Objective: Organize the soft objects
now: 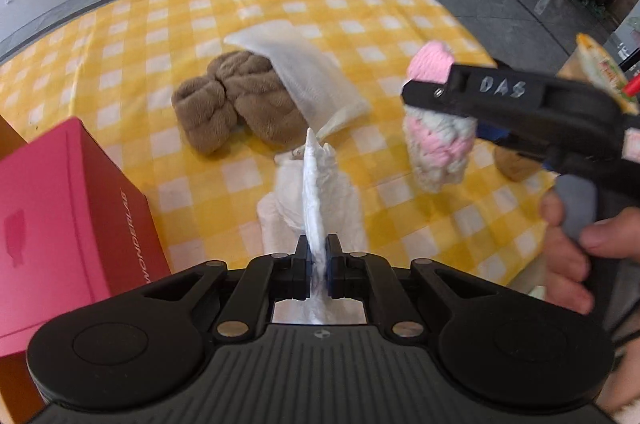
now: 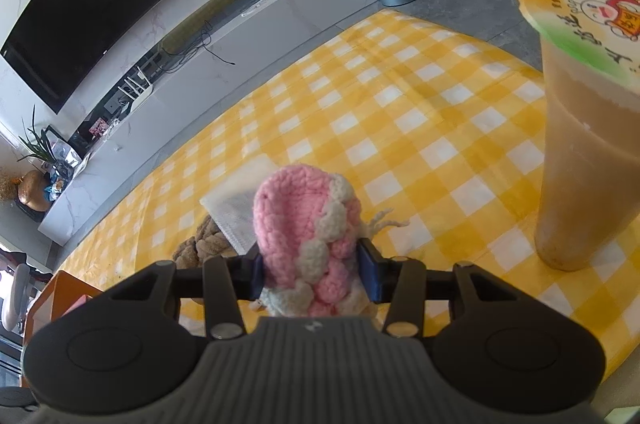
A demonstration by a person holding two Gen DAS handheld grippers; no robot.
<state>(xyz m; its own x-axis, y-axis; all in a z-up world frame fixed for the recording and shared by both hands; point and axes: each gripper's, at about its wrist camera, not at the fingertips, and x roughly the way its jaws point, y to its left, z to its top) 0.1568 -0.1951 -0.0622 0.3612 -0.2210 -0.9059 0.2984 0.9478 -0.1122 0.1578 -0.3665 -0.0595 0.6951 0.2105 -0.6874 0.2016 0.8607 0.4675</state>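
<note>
Left wrist view: the left gripper is seen angled steeply down over the yellow checked cloth, its jaws pressed together on a thin fold of white fabric that rises from between the pads and spreads out below onto the cloth. Beyond it a brown plush item lies on the cloth, partly covered by a white mesh bag draped over its right side. A red box printed with lettering is seen at the left edge, just beside the gripper body. At the right of this view the right gripper is seen from the side, reaching in toward the left, with a person's hand wrapped around its handle and a finger on the grey trigger. A pink and white knitted piece is clamped between its jaws and is held clear above the cloth. In the right wrist view the right gripper is tilted moderately downward, its jaws about half apart and both blue pads pressed against the sides of the knitted piece, whose pink top stands up past the fingers. A tall sealed drink cup stands upright on the cloth to the right, well apart from the knitted piece
</note>
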